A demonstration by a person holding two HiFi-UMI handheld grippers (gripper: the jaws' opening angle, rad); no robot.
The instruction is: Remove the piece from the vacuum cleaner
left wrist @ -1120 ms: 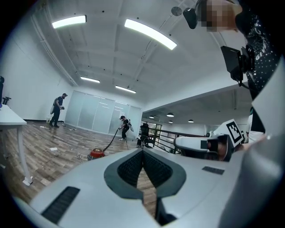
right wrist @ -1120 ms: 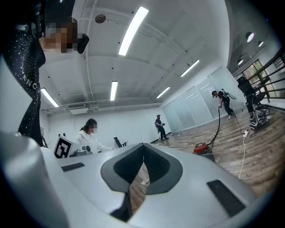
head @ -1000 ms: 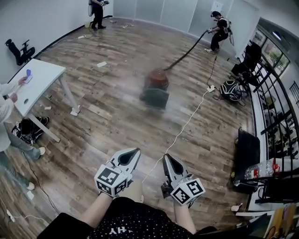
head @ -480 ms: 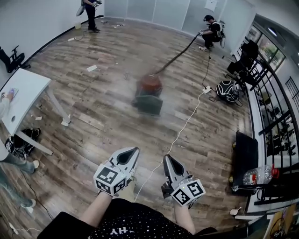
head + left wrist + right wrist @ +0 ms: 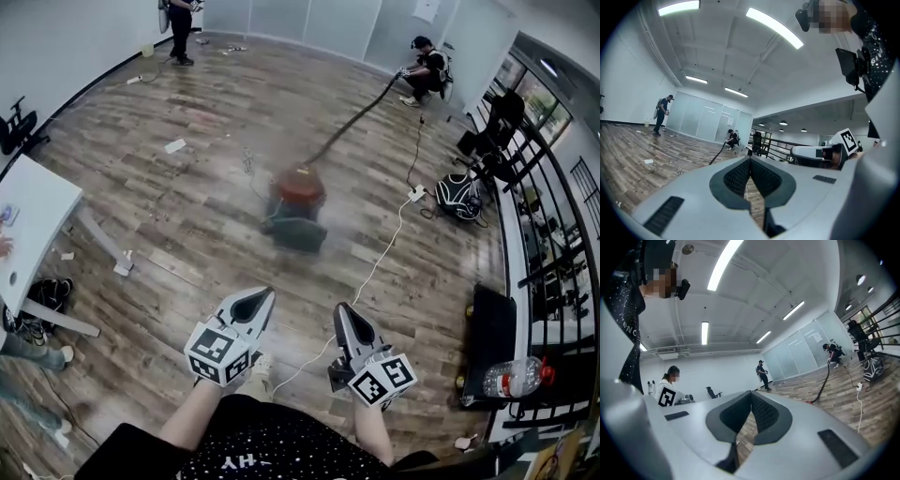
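A red-topped canister vacuum cleaner [image 5: 296,208] stands on the wooden floor in the middle of the room, blurred in the head view. Its black hose [image 5: 349,122] runs up right to a crouching person [image 5: 424,71] who holds the far end. The hose [image 5: 823,383] also shows in the right gripper view. My left gripper [image 5: 262,298] and right gripper [image 5: 340,311] are both shut and hold nothing. They hang side by side near my body, well short of the vacuum. Each points towards it.
A white power cord [image 5: 361,283] snakes from near my feet to a socket strip [image 5: 415,194]. A white table [image 5: 28,234] stands at the left. A black bag [image 5: 459,197] and a black railing [image 5: 548,234] line the right side. Another person [image 5: 180,23] stands far back.
The view has shifted: the vacuum now appears lower and nearer, and the table has slid out to the left. Both grippers stay shut and side by side.
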